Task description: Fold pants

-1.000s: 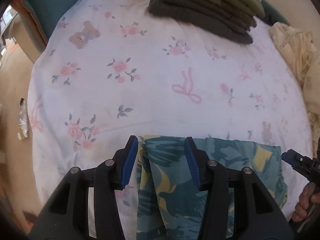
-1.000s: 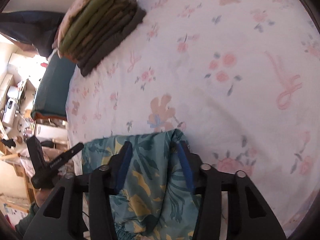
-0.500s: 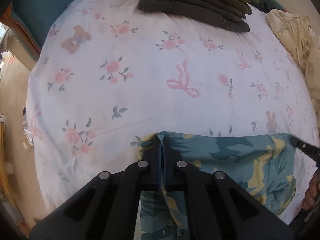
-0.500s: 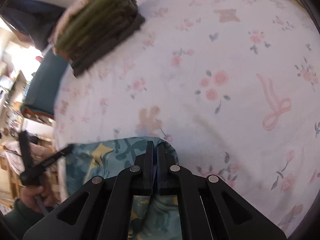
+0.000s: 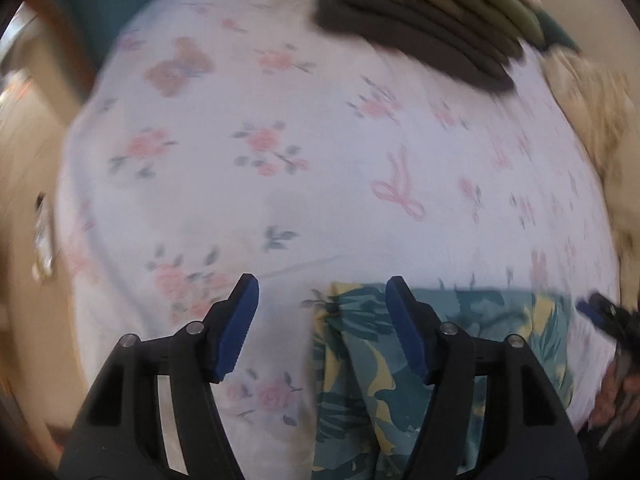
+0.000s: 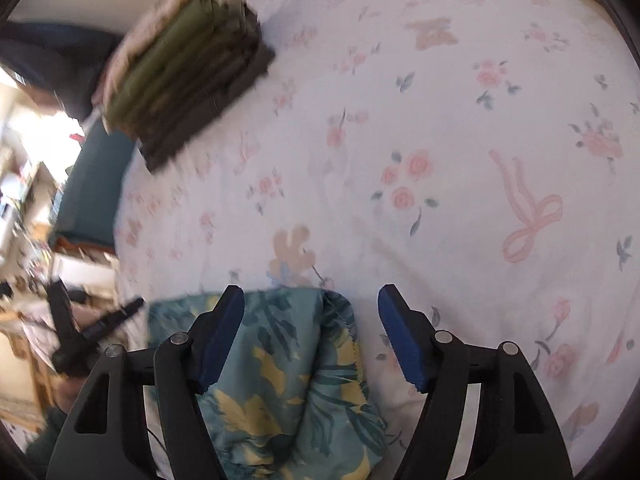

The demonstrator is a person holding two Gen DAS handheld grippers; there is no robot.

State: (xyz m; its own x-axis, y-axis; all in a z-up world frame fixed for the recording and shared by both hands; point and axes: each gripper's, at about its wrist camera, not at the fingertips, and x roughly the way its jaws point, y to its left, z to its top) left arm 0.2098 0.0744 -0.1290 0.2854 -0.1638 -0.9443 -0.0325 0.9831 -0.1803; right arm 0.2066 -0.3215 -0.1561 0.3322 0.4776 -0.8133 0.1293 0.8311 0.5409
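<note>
Teal pants with a yellow leaf print [image 5: 448, 344] lie on the flowered white bed sheet [image 5: 320, 200] at the near edge. My left gripper [image 5: 320, 328] is open, its right finger over the pants' left corner. In the right wrist view the pants [image 6: 288, 368] lie between and under the open fingers of my right gripper [image 6: 310, 332], nothing held. The right gripper also shows at the right edge of the left wrist view [image 5: 608, 316], and the left gripper shows at the left of the right wrist view [image 6: 92, 328].
A stack of folded olive and dark garments [image 5: 420, 20] sits at the far side of the bed, also in the right wrist view [image 6: 180, 80]. Cream fabric [image 5: 588, 92] lies at the far right. A teal cushion [image 6: 88, 192] and cluttered room lie beyond the bed's edge.
Both grippers were shut on the pants' corners half a second ago. Both have now opened and let go. The left gripper has shifted left off the corner. The view is motion-blurred.
</note>
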